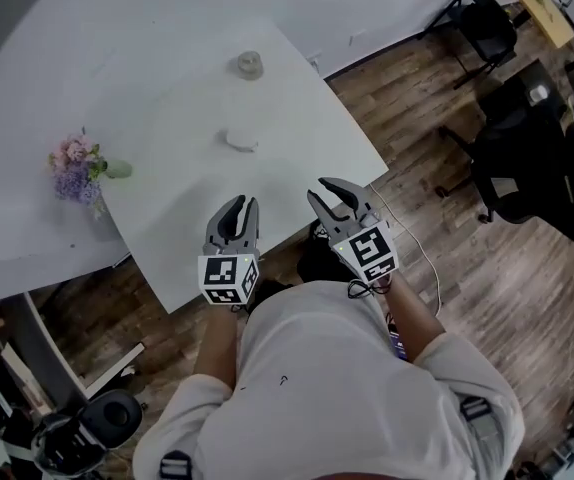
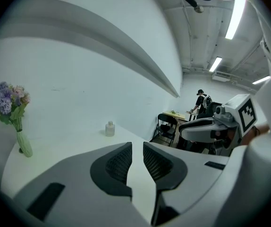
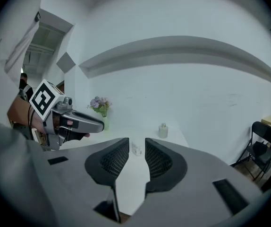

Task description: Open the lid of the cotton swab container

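At the near edge of the white counter [image 1: 182, 238], the left gripper [image 1: 239, 206] and the right gripper [image 1: 332, 190] are held side by side, and the fingers of each are seen a narrow gap apart, with nothing gripped between them. Well ahead of both, near the middle of the counter, the small white cotton swab container [image 1: 240, 140] is seen lying untouched, too small for its lid to be made out. A small bottle [image 1: 250, 64] is set farther back, and a vase of flowers [image 1: 79, 170] is placed at the left edge.
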{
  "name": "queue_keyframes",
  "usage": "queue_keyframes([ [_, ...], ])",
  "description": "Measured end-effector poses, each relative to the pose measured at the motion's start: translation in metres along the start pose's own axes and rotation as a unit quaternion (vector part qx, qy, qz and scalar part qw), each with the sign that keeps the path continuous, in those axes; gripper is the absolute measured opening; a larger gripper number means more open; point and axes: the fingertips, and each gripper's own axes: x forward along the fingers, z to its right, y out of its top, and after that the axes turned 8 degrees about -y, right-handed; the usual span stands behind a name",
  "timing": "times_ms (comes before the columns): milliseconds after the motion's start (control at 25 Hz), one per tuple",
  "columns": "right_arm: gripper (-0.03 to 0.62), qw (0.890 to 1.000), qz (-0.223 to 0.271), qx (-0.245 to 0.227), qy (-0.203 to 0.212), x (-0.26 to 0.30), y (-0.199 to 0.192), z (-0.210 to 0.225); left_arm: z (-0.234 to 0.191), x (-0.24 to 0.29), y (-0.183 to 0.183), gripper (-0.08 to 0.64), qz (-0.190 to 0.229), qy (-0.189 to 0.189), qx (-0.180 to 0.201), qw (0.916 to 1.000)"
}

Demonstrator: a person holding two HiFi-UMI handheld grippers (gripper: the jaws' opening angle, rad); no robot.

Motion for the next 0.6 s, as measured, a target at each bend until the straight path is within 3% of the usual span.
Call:
queue_keyframes([
  [280, 0.1, 0.998, -0.042, -0.013, 0.051, 0.026, -0.033, 0.046, 0.002, 0.039, -0.016, 0.086, -0.041, 0.043, -0.033, 0.9977],
  [600, 0.114, 0.992, -0.074, -0.033, 0.095, 0.061, -0.056, 0.045, -0.012, 0.049, -0.037, 0.086, -0.063, 0.072, -0.067, 0.9932],
])
